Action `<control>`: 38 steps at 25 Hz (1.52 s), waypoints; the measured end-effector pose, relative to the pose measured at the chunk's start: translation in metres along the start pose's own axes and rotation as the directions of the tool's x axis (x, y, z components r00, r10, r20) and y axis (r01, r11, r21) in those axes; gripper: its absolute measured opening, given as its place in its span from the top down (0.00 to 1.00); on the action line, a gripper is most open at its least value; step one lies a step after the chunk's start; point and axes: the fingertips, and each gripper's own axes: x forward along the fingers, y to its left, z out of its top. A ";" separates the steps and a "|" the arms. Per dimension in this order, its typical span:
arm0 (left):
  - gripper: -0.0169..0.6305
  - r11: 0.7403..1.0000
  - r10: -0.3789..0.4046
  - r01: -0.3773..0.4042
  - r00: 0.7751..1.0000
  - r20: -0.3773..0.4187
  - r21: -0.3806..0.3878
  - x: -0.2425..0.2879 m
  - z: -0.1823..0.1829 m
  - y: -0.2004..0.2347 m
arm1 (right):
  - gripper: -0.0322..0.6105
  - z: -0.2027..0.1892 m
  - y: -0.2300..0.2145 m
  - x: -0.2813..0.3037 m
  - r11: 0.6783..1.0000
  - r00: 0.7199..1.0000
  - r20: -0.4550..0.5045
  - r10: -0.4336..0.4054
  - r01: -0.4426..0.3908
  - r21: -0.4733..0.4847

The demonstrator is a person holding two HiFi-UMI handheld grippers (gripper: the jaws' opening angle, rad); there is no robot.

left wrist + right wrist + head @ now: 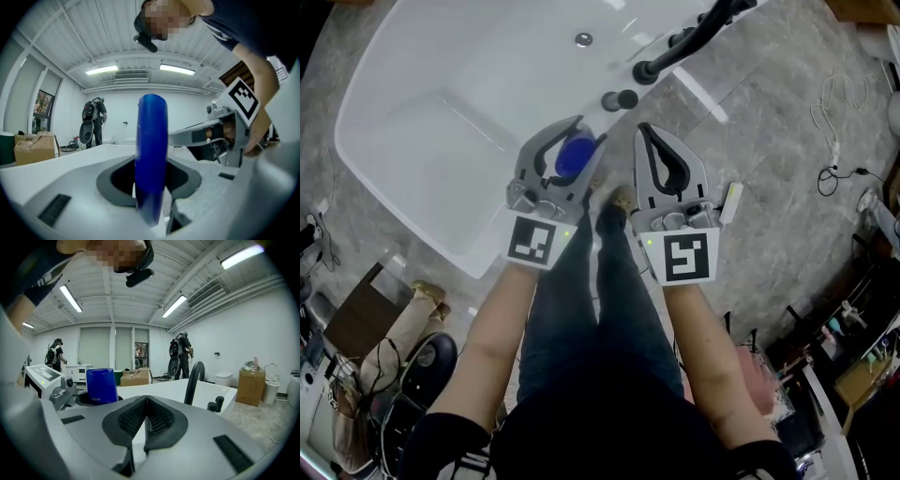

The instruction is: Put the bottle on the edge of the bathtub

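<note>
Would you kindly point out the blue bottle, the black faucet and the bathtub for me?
blue bottle (pixel 574 157), head view, on its rounded blue body
black faucet (pixel 689 40), head view, midway along its curved spout
bathtub (pixel 373 122), head view, on its bare white left rim

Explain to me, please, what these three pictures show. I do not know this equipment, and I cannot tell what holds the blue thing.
There is no machine here: a person holds one pair of tongs in each hand. The head view looks down from a camera on the person's head. The two gripper views come from small cameras riding on the tongs themselves. The left tongs grip a blue bottle over the near side of the white bathtub, close to its black faucet. The right tongs are shut and empty. The bottle is not yet set down on the tub's edge.
</note>
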 end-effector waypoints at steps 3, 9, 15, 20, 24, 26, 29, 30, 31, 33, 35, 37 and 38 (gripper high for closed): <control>0.75 1.000 -0.013 0.013 1.000 -0.013 0.005 0.006 -0.011 -0.003 | 0.92 -0.013 -0.001 0.002 1.000 1.000 -0.018 -0.004 0.004 0.025; 0.75 1.000 -0.029 0.029 0.999 -0.044 -0.008 0.017 -0.037 -0.005 | 0.92 -0.034 -0.001 0.007 0.999 0.999 -0.045 -0.008 0.010 0.050; 0.75 0.998 -0.056 0.056 0.996 -0.071 -0.009 0.033 -0.058 -0.006 | 0.92 -0.045 -0.002 0.012 0.998 0.998 -0.063 -0.012 0.016 0.064; 0.75 0.998 -0.064 0.064 0.993 -0.104 -0.004 0.040 -0.071 -0.006 | 0.92 -0.051 -0.004 0.014 0.997 0.997 -0.076 -0.010 0.016 0.071; 0.75 0.997 -0.073 0.073 0.988 -0.137 -0.003 0.045 -0.077 -0.008 | 0.92 -0.053 -0.007 0.016 0.997 0.997 -0.077 -0.016 0.022 0.075; 0.75 0.997 -0.075 0.075 0.985 -0.158 -0.003 0.045 -0.078 -0.007 | 0.92 -0.053 -0.006 0.016 0.997 0.997 -0.077 -0.016 0.022 0.075; 0.75 0.997 -0.077 0.079 0.978 -0.193 0.002 0.045 -0.082 -0.007 | 0.92 -0.054 -0.006 0.017 0.996 0.997 -0.079 -0.015 0.022 0.082; 0.75 0.997 -0.079 0.081 0.975 -0.208 0.003 0.045 -0.084 -0.008 | 0.92 -0.056 -0.006 0.017 0.996 0.997 -0.081 -0.016 0.023 0.085; 0.75 0.997 -0.080 0.083 0.971 -0.224 0.003 0.046 -0.087 -0.008 | 0.92 -0.058 -0.007 0.018 0.996 0.997 -0.082 -0.017 0.024 0.087; 0.75 0.995 -0.090 0.096 0.963 -0.253 0.012 0.046 -0.092 -0.009 | 0.92 -0.060 -0.008 0.018 0.996 0.996 -0.083 -0.017 0.025 0.091; 0.75 0.994 -0.102 0.111 0.957 -0.273 0.021 0.046 -0.094 -0.010 | 0.92 -0.060 -0.008 0.018 0.995 0.996 -0.085 -0.016 0.024 0.092; 0.75 0.993 -0.104 0.114 0.954 -0.280 0.017 0.046 -0.093 -0.009 | 0.92 -0.058 -0.007 0.018 0.995 0.996 -0.085 -0.016 0.024 0.094; 0.75 0.993 -0.105 0.114 0.953 -0.283 0.014 0.047 -0.092 -0.009 | 0.92 -0.058 -0.007 0.018 0.995 0.996 -0.086 -0.017 0.025 0.096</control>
